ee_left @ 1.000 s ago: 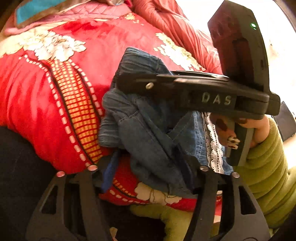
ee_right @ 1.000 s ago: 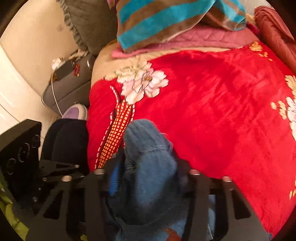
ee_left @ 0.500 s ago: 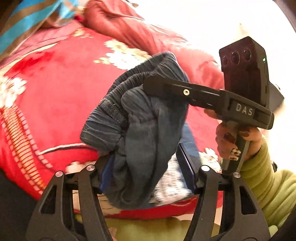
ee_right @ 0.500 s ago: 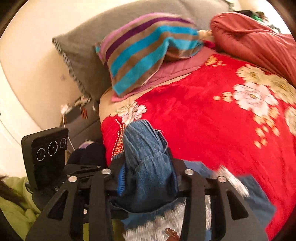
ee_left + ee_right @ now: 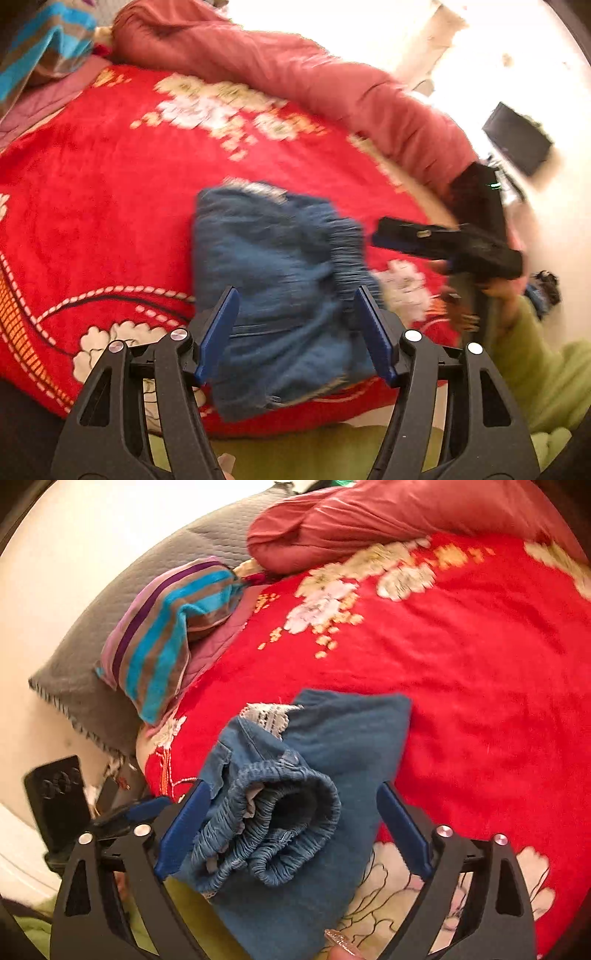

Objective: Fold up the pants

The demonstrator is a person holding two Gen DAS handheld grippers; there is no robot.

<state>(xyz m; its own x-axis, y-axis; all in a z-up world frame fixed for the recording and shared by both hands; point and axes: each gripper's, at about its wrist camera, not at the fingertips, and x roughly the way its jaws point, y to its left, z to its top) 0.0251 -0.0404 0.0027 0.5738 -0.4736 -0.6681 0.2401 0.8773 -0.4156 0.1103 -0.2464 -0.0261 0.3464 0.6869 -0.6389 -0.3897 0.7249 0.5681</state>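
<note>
**Freshly folded pants could spring apart on the bed**

Loosely stacked, the denim pants (image 5: pixel 280 288) lie on the red blanket (image 5: pixel 92 192), their elastic waistband (image 5: pixel 280 819) bulging and liable to unroll; left gripper (image 5: pixel 299 328), jaws parting at six o'clock, straddles them ungripped; right gripper (image 5: pixel 295 845), opening wide, likewise
</note>
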